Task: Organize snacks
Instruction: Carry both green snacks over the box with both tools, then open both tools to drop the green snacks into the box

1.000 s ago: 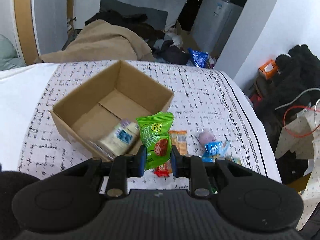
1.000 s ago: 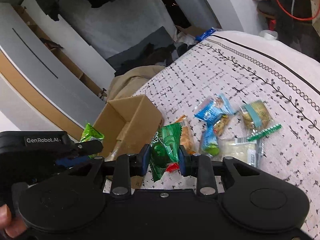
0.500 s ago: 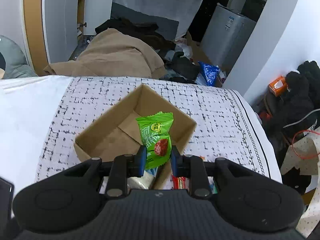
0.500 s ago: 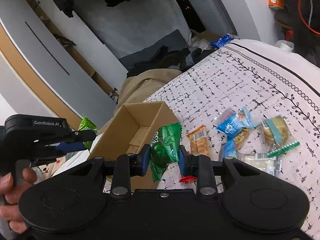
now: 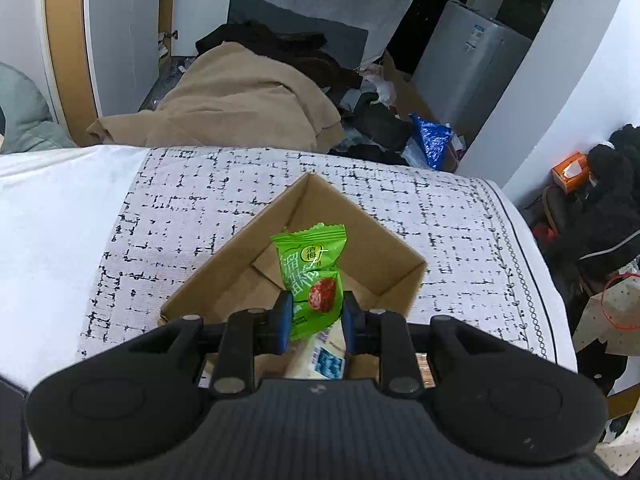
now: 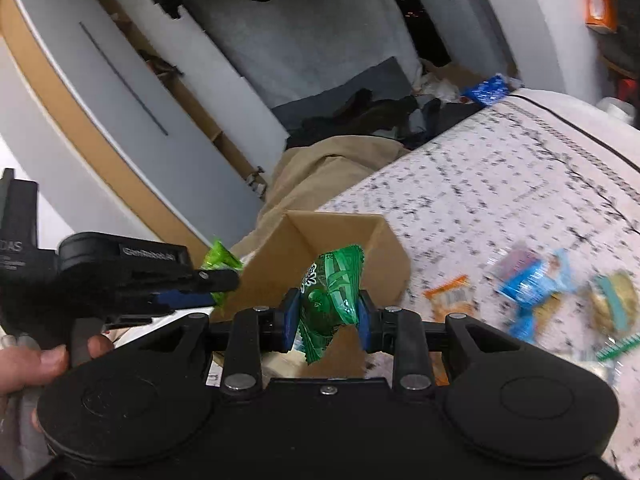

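Note:
My left gripper (image 5: 314,322) is shut on a light green snack packet (image 5: 310,276) with a red fruit picture, held above the open cardboard box (image 5: 392,280). A pale wrapped snack (image 5: 324,354) lies inside the box under the fingers. My right gripper (image 6: 329,322) is shut on a dark green snack packet (image 6: 332,288), over the near edge of the same box (image 6: 320,236). In the right wrist view the left gripper (image 6: 218,280) shows at the left, held by a hand (image 6: 36,364), with its green packet (image 6: 220,260) sticking out.
Loose snacks lie on the patterned cloth (image 6: 500,184) right of the box: an orange packet (image 6: 450,296), blue packets (image 6: 528,280) and a teal-banded one (image 6: 614,300). Past the far edge are a tan blanket (image 5: 240,108), clutter and a grey cabinet (image 5: 468,64).
Both grippers have carried their green packets from beside the loose snacks to above the box. The right wrist view is now blurred by motion.

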Available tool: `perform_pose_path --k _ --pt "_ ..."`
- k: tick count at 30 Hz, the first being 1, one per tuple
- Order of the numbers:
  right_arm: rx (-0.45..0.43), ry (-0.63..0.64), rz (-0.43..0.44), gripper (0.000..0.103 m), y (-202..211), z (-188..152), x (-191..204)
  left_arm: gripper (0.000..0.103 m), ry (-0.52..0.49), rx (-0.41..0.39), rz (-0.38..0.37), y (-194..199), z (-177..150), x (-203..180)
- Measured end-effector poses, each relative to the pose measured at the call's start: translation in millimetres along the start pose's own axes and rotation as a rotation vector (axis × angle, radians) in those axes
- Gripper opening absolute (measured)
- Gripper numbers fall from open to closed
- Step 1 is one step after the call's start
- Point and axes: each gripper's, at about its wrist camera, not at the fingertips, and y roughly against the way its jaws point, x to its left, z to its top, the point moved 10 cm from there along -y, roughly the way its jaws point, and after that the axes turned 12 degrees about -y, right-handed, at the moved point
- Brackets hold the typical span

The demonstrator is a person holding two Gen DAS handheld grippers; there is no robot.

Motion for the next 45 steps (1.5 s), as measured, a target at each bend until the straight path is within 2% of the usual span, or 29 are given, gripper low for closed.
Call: perform_pose_path --k 11,13,17,22,24,26,29,31,38,40,45 --pt "0.044 0.025 0.000 0.029 -47 4 15 0.029 0.009 0.061 -0.005 -28 -1 17" --pt "0.049 0.023 0.000 0.029 -54 4 17 0.033 -0.011 0.066 -0.007 -31 -2 16" --pt "0.051 0.039 0.015 0.031 -65 3 24 0.048 -0.025 0.076 0.000 -33 -3 18" --pt "0.030 0.057 0.005 0.060 -66 2 28 0.067 -0.017 0.058 0.051 -27 0 30" --pt "0.025 0.064 -0.005 0.061 -62 2 27 0.072 -0.006 0.060 0.048 -24 0 33" --pt "0.021 0.064 -0.023 0.063 -58 3 24 0.074 -0.001 0.064 0.049 -21 -2 33" --pt "0.008 0.059 -0.031 0.072 -48 5 23 0.075 0.002 0.067 0.046 -16 -3 33" --pt "-0.004 0.064 -0.037 0.083 -40 8 24 0.079 0.012 0.065 0.047 -11 -5 33" --pt "-0.065 0.045 -0.076 0.097 -6 17 14 0.097 0.030 0.011 0.033 11 -3 26" --pt "-0.091 0.040 -0.121 0.102 5 20 7 0.103 0.040 0.006 0.010 17 -3 22" --pt "-0.127 0.035 -0.170 0.102 28 25 -3 0.103 0.027 -0.015 -0.021 30 -4 11"
